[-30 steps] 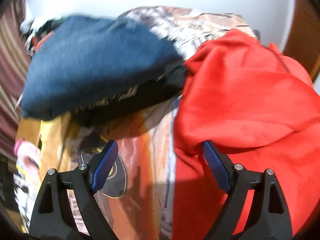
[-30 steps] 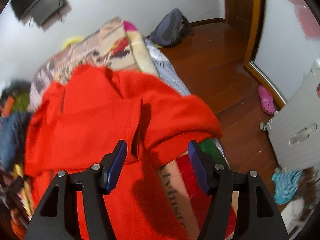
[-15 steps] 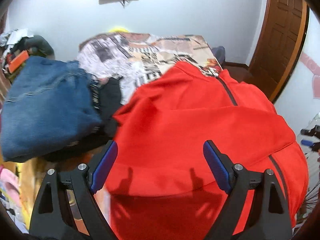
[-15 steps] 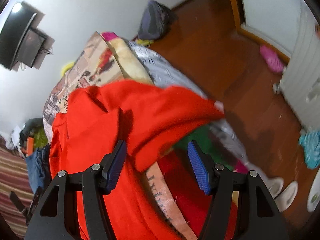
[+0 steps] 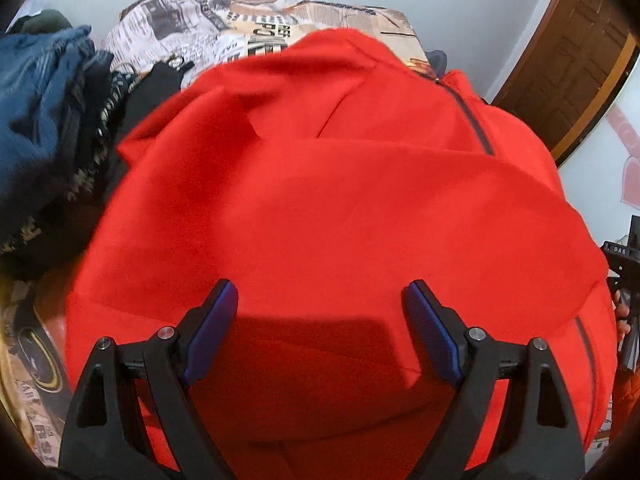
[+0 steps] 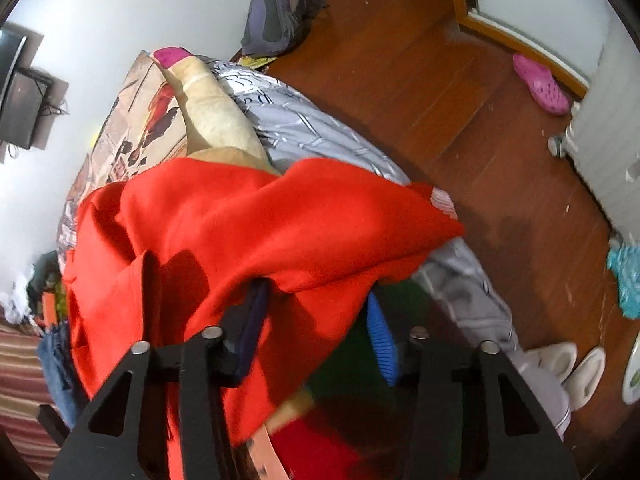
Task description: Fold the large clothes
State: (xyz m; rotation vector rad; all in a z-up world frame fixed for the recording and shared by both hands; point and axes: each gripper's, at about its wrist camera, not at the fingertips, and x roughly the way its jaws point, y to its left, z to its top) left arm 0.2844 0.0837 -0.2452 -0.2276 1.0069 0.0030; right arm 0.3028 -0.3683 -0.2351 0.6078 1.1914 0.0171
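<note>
Red fleece jacket (image 5: 340,216) lies spread over the patterned bedspread (image 5: 224,20), zipper (image 5: 472,120) running up toward the collar, 1 sleeve folded across the chest. Left gripper (image 5: 320,320) hovers above the lower body of the jacket, jaws wide apart, nothing between them. Right gripper (image 6: 316,320) sits at the bed's right edge with jaws spread; a drooping fold of the red jacket (image 6: 260,232) hangs over the tips of both fingers, not pinched. Denim jeans (image 5: 36,92) and dark clothes (image 5: 92,128) sit piled just beside the jacket on the left.

Step in hand, judged: mid-fold, sleeves being brought in, right side not flat yet. Next move likely calls for the right gripper to close on the loose sleeve edge and lay it across the body, then both grippers take the hem and fold it up toward the collar. Risk: fleece bunches or slides off the bed edge toward the wooden floor (image 6: 460,100).
</note>
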